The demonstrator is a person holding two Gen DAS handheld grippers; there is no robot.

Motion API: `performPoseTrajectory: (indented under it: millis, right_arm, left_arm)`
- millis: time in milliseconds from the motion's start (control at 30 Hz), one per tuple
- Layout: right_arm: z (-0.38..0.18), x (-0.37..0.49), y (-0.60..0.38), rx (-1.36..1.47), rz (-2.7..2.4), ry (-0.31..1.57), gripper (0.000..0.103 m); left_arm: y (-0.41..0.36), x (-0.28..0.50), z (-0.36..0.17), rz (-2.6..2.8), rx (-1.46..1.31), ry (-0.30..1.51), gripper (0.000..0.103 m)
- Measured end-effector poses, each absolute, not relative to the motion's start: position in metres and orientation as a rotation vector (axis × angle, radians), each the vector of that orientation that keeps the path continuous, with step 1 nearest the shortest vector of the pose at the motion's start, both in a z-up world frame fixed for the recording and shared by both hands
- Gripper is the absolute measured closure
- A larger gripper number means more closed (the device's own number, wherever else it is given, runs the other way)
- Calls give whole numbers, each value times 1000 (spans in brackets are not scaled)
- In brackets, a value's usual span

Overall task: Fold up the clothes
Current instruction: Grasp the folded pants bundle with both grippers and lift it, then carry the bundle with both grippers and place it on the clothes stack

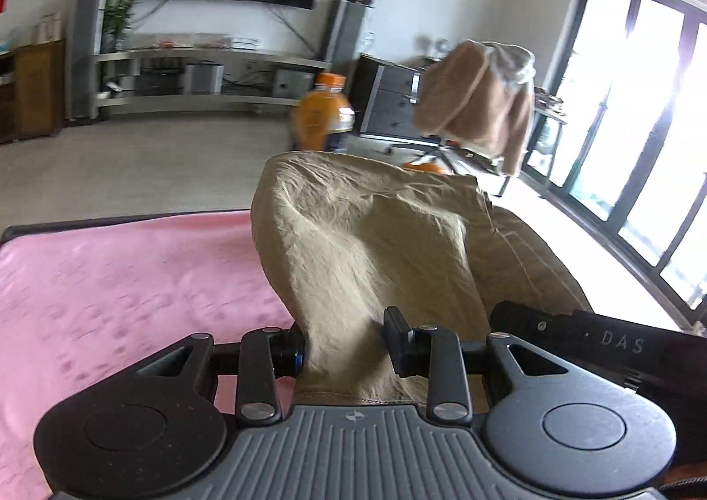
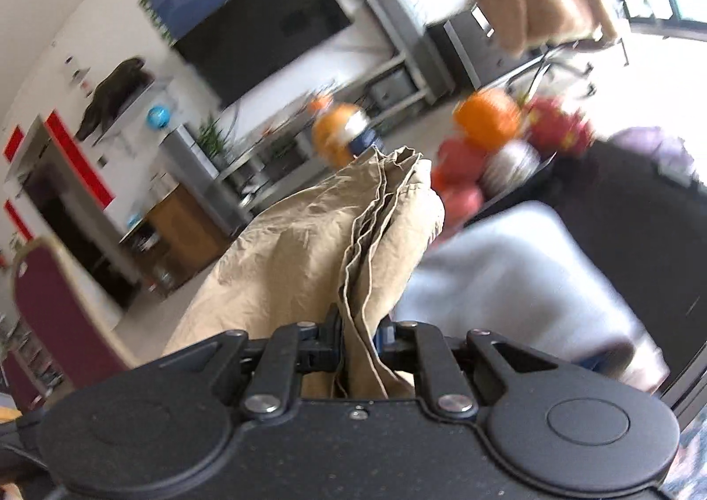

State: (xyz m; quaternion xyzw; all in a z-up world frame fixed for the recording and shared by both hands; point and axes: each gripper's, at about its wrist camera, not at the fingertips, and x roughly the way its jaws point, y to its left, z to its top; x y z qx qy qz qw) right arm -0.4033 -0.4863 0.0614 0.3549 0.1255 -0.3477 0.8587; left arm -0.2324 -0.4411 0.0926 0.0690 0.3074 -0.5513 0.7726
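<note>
Left hand-held gripper [image 1: 344, 349] and right hand-held gripper [image 2: 358, 345] angled down, clamping khaki garment [image 1: 375, 243]

Orange bottle [image 1: 324, 113] is smeared by motion blur, label unreadable, base hidden behind the khaki garment [image 1: 375, 243]. In the right wrist view the fruit pile [image 2: 499, 146] is blurred, individual pieces not told apart. White cloth [image 2: 517, 274] blurred, edges unclear. Pink cover [image 1: 123, 279] cut off at left and bottom edges. Garment's lower end hidden behind the left gripper [image 1: 344, 349] body.
</note>
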Motion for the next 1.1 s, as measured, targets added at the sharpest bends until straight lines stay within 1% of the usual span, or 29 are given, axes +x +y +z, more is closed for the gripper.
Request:
performPoseTrajectory:
  millis: [67, 200, 300, 333, 367, 400, 467, 500, 533, 567, 600, 633, 767, 800, 833, 867, 900, 933, 1000, 1100]
  right_arm:
    - [69, -411, -509, 735, -763, 281, 90]
    - [61, -417, -553, 747, -798, 333, 90]
    - [26, -414, -591, 813, -811, 394, 90]
    - [9, -411, -606, 845, -820, 429, 89]
    - [-5, -411, -614, 874, -819, 447, 89]
    - [-18, -412, -621, 902, -814, 457, 87]
    - [-35, -415, -629, 926, -795, 459, 85]
    - [-36, -418, -628, 909, -779, 446, 80]
    - [-35, -420, -626, 897, -768, 445, 78]
    - [-34, -423, -625, 888, -759, 448, 74]
    - [-33, -425, -624, 878, -751, 452, 68]
    - [-30, -430, -622, 871, -741, 444, 66]
    - [5, -455, -601, 765, -802, 389, 45]
    - [12, -461, -596, 727, -832, 370, 43]
    - [17, -464, -592, 698, -845, 354, 43]
    - [21, -465, -589, 671, -850, 338, 45]
    - [25, -467, -586, 644, -856, 323, 54]
    - [28, -464, -586, 621, -831, 320, 58]
    - [25, -449, -587, 597, -780, 345, 63]
    - [8, -425, -597, 573, -758, 403, 68]
  left_arm:
    - [-464, -232, 86, -1205, 138, 712, 72]
    - [-507, -228, 65, -1203, 115, 812, 71]
    - [-544, -222, 23, -1138, 214, 860, 61]
    - [-557, -220, 5, -1096, 272, 896, 61]
    - [-560, -217, -5, -1075, 284, 905, 59]
    - [-562, -214, -15, -1054, 296, 914, 55]
    - [-555, -218, -14, -1072, 287, 869, 55]
    - [-552, -219, -11, -1076, 296, 859, 55]
    - [-549, -220, -9, -1081, 304, 850, 56]
    - [-546, -221, -6, -1086, 311, 840, 56]
    - [-539, -222, -1, -1089, 308, 833, 56]
    - [-532, -220, 4, -1100, 293, 820, 55]
    - [-498, -223, 29, -1137, 236, 745, 52]
    - [-494, -224, 32, -1146, 234, 729, 52]
    - [-491, -225, 36, -1154, 232, 713, 52]
    - [-489, -226, 37, -1167, 239, 705, 52]
    - [-490, -229, 36, -1176, 247, 710, 53]
    - [-492, -232, 35, -1186, 255, 715, 54]
    - [-498, -242, 28, -1232, 282, 735, 56]
    - [-512, -264, 11, -1343, 351, 776, 56]
